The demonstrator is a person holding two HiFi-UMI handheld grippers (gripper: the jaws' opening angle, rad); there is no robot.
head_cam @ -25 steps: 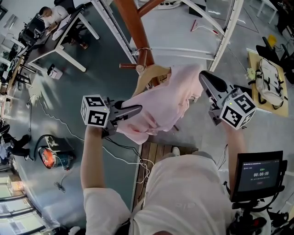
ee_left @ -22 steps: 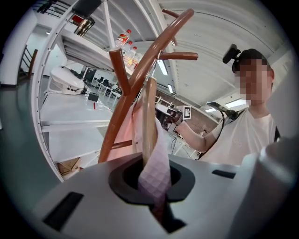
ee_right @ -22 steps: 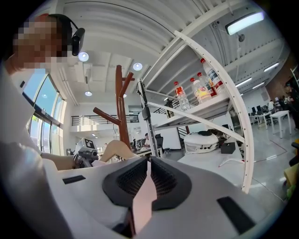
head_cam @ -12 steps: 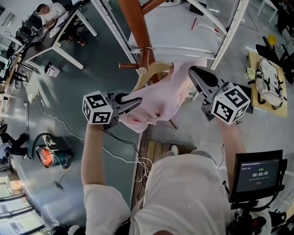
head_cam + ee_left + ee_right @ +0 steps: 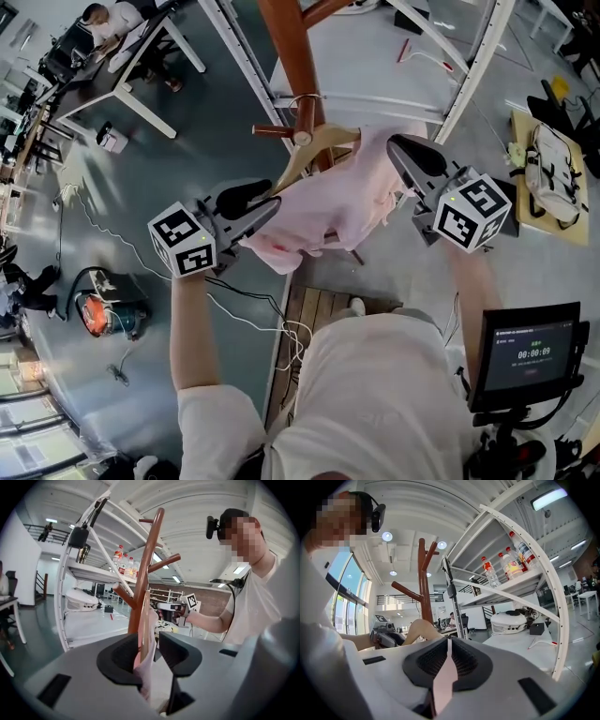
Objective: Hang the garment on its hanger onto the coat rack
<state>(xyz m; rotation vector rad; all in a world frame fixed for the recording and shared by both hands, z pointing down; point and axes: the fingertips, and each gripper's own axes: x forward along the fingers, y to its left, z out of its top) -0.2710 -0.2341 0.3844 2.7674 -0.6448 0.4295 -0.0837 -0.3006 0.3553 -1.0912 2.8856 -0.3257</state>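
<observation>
A pink garment hangs on a wooden hanger, whose wire hook sits at a peg of the brown coat rack. My left gripper is at the garment's left end. Its jaws are opening: in the left gripper view the hanger and the cloth stand between the pads, against the left one and clear of the right. My right gripper is shut on the garment's right edge, where a pink strip shows between the closed pads.
A white curved shelving frame with bottles stands right behind the rack. A backpack lies at far right, a monitor at lower right. A wooden pallet is underfoot. A desk and an orange machine are at left.
The garment and hanger have moved up to the rack's peg. The left gripper's jaws have opened and it has drawn back slightly down and left. The right gripper still grips the cloth.
</observation>
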